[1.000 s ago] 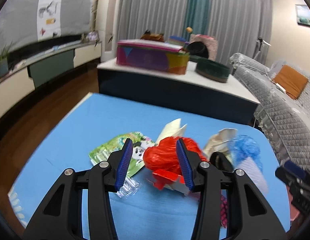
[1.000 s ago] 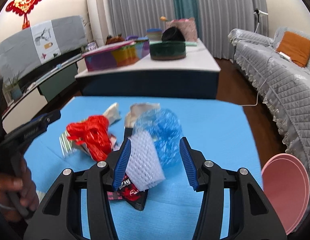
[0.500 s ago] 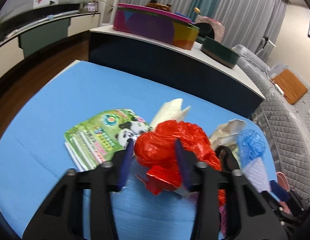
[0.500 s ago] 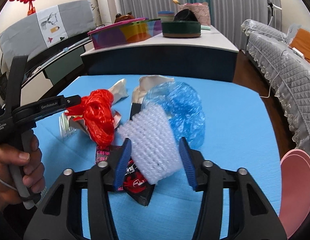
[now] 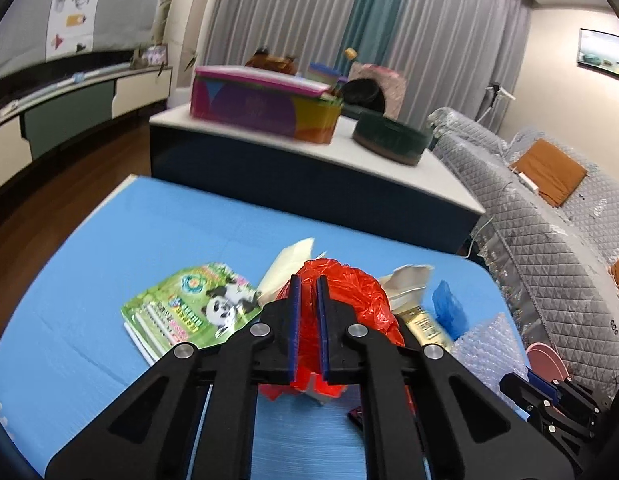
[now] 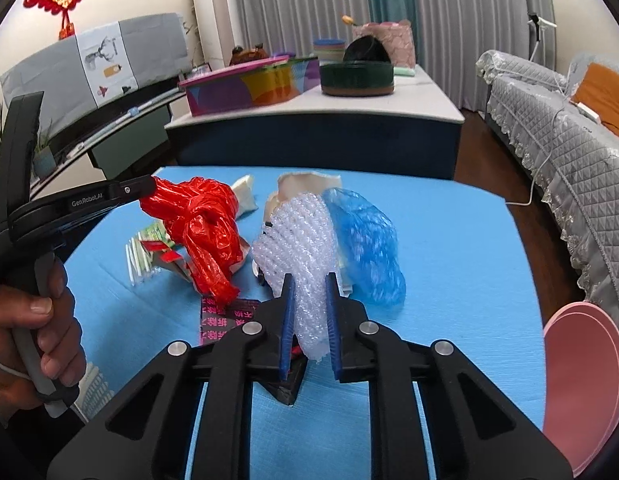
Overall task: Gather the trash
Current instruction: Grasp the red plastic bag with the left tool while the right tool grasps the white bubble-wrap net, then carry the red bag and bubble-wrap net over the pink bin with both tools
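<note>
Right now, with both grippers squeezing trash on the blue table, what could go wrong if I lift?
1. The left gripper is closing on a thin fold of the red plastic bag; it could tear or slip out.
2. The right gripper is closing on the white foam net, which leans against the blue plastic bag and may drag it off.
3. The black wrapper under the bag's tail might snag.
</note>
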The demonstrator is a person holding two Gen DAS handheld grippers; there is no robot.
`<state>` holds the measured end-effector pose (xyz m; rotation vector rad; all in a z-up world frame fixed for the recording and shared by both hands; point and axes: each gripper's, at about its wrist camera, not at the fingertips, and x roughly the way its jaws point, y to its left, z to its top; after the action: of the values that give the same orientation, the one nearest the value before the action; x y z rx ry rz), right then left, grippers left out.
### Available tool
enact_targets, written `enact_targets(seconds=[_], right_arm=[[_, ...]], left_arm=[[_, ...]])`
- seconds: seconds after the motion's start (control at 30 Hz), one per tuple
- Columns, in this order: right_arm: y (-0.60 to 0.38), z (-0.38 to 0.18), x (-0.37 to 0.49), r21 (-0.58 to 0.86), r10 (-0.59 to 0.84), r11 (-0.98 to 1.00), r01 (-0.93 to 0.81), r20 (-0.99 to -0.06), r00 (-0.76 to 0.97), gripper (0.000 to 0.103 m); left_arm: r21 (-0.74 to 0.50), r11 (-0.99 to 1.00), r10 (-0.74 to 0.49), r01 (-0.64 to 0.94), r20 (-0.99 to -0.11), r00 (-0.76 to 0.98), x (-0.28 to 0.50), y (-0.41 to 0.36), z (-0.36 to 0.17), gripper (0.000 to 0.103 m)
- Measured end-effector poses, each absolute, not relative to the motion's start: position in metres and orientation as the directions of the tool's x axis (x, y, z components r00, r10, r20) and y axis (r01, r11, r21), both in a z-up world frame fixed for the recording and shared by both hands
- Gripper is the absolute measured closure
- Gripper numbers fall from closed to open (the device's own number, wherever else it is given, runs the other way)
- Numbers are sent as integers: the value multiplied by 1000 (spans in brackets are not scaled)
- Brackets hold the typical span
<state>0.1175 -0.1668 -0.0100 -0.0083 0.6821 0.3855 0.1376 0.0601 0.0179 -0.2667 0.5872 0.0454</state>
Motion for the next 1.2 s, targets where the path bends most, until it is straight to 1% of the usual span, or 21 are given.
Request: enact_targets(seconds=[0.17, 0.37, 0.83, 1.2], right_arm=[[-178, 3, 103, 111, 328, 938, -327, -590, 738, 88], [-196, 15, 88, 99, 291, 953, -286, -567, 771, 88], [-258, 30, 69, 100, 165, 986, -131, -532, 830, 88], [-303, 29, 68, 105, 67, 994, -14, -529, 846, 88]], left_arm=[[-224, 969, -30, -101, -516, 856, 124, 53, 31, 96], [-212, 974, -42, -75, -498, 866, 110, 40, 39, 96], [-169, 986, -72, -13, -487, 870, 93, 5, 43, 96], [-156, 986, -131, 63, -483, 866, 95, -33, 45, 96]])
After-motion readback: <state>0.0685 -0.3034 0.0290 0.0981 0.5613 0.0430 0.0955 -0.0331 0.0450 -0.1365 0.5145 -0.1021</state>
